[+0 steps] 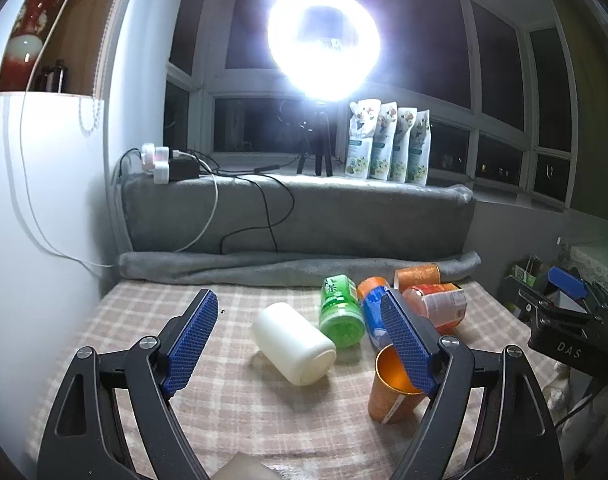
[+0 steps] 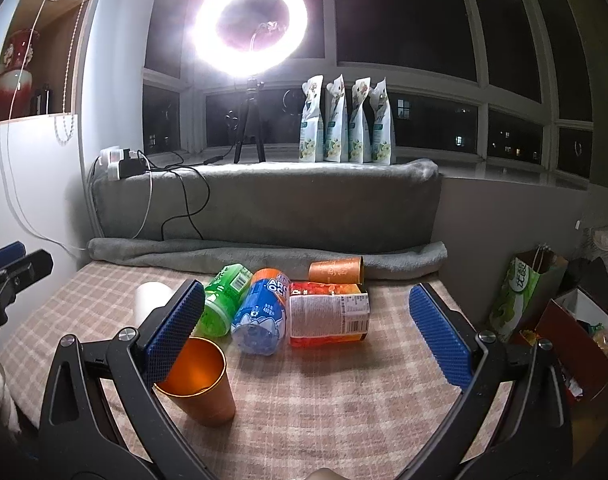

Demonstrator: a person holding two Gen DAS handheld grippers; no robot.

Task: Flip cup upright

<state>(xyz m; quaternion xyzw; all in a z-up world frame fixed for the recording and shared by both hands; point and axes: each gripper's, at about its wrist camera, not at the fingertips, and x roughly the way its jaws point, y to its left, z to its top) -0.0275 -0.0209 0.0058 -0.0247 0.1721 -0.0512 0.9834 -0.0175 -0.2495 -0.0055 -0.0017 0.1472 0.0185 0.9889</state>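
Observation:
An orange cup [image 1: 392, 396] stands upright on the checked cloth, mouth up; it also shows in the right wrist view [image 2: 202, 384]. My left gripper [image 1: 300, 340] is open and empty, its right finger in front of the cup's rim. My right gripper [image 2: 312, 332] is open and empty, its left finger in front of the cup's rim. A second orange cup [image 1: 418, 276] lies on its side at the back, also in the right wrist view [image 2: 336, 270]. A white cup [image 1: 292, 342] lies on its side between my left fingers.
A green bottle [image 2: 220, 306], a blue bottle [image 2: 260, 318] and an orange-labelled bottle [image 2: 330, 316] lie on the checked cloth [image 2: 344, 400]. A rolled grey blanket [image 2: 264, 258] bounds the back. A ring light [image 2: 250, 20] and pouches [image 2: 346, 120] stand on the sill. Bags [image 2: 520, 300] sit right.

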